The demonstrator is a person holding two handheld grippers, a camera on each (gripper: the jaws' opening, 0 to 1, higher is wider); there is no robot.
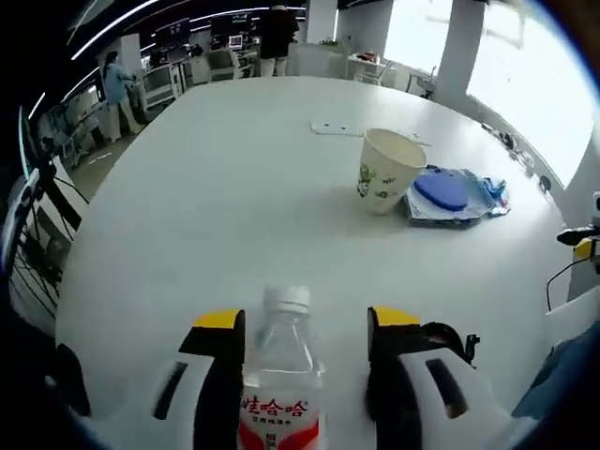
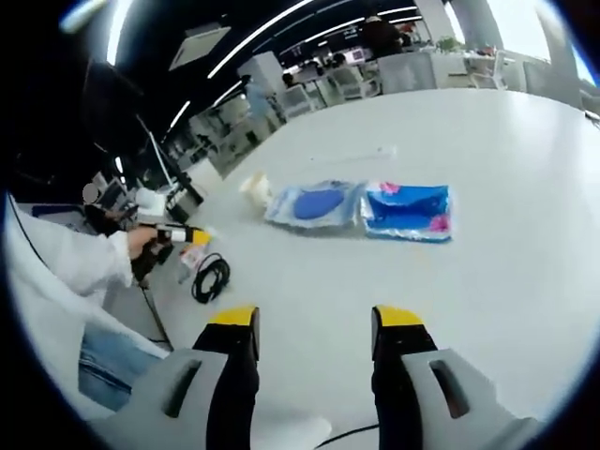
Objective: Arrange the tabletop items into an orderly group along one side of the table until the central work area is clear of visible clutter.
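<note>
A clear plastic bottle (image 1: 284, 375) with a white cap and a red label stands between the jaws of my left gripper (image 1: 307, 323). It rests against the left jaw, with a gap to the right jaw, so the gripper is open. Further out on the white table (image 1: 206, 206) stand a paper cup (image 1: 386, 169) and, just right of it, a blue packet (image 1: 450, 192). My right gripper (image 2: 317, 323) is open above the table with nothing between its fingers. Ahead of it lie two blue packets (image 2: 314, 203) (image 2: 408, 211) side by side, with the pale cup (image 2: 255, 186) beyond them.
A flat white item (image 1: 337, 128) lies beyond the cup. A coiled black cable (image 2: 211, 277) lies near the table edge, by a white-sleeved hand (image 2: 141, 242) holding a yellow-tipped tool. Desks, chairs and people stand at the far end of the room.
</note>
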